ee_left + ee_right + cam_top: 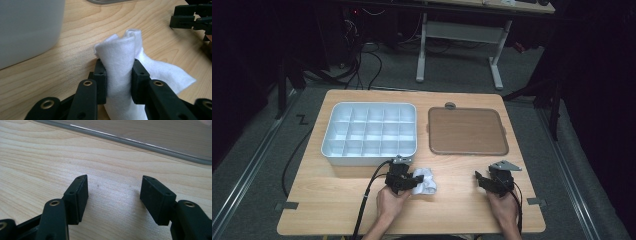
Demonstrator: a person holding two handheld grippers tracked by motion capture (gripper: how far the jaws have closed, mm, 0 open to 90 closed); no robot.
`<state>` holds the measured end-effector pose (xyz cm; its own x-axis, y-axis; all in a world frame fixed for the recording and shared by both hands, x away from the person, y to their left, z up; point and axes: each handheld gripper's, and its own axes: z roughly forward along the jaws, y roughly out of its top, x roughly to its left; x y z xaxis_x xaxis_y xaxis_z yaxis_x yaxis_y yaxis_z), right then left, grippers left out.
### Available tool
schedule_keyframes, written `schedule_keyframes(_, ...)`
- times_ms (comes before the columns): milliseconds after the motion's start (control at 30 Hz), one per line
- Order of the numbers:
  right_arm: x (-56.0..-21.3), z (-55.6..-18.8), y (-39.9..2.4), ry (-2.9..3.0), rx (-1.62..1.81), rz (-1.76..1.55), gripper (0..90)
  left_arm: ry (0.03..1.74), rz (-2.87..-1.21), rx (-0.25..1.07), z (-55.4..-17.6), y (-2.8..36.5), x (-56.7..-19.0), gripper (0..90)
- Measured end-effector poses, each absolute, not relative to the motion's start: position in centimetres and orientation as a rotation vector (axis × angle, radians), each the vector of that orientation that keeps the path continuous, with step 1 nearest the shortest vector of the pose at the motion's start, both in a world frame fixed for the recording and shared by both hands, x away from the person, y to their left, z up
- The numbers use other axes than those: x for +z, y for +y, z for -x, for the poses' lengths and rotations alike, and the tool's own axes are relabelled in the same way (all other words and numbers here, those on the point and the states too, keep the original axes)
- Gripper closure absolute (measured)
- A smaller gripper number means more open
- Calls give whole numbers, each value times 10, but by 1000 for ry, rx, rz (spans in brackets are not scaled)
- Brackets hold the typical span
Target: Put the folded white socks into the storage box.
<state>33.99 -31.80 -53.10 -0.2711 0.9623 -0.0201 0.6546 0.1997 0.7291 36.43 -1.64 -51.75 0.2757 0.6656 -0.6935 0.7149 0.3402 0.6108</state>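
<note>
Wooden table (337,200), seen from the high view; person's two forearms enter from the bottom edge. Left gripper (411,181) sits low at the near middle of the table, its jaws clenched on a white cloth (425,181); in the left gripper view the cloth (120,62) stands bunched upright between the two black pads (101,82), both pads pressing into the fabric, a loose flap spilling out to the right onto the wood. Cloth lies on the table just in front of the white compartment tray (339,156), near its front wall but apart from it; the tray's pale wall (27,27) fills the upper left of the left gripper view. Right gripper (484,181) rests at the near right, well apart from the cloth, jaws released and spread wide with bare wood grain between them; right gripper view confirms this, gripper (113,192) holding nothing, pads clear of the table edge of the brown tray (150,137) beyond. Brown flat tray (501,149) lies beside the white tray, farther back on the right half. Right gripper's black jaws (192,17) also show at the upper right of the left gripper view. Cables trail from both grippers toward the person
</note>
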Motion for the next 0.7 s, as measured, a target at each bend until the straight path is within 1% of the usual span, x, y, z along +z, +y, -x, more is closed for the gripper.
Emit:
schedule_keyframes(367, -531, -340, -320, 1997, 869, -1515, 397, 1396, -1349, -81, -368, -18, -509, 727)
schedule_keyframes(533, -531, -340, -319, 2002, 853, -1501, 393, 1377, -1370, -82, -365, -17, -507, 728)
schedule_keyframes(700, -531, -341, -318, 2007, 854, -1497, 391, 1374, -1348, -89, -363, -11, -500, 728)
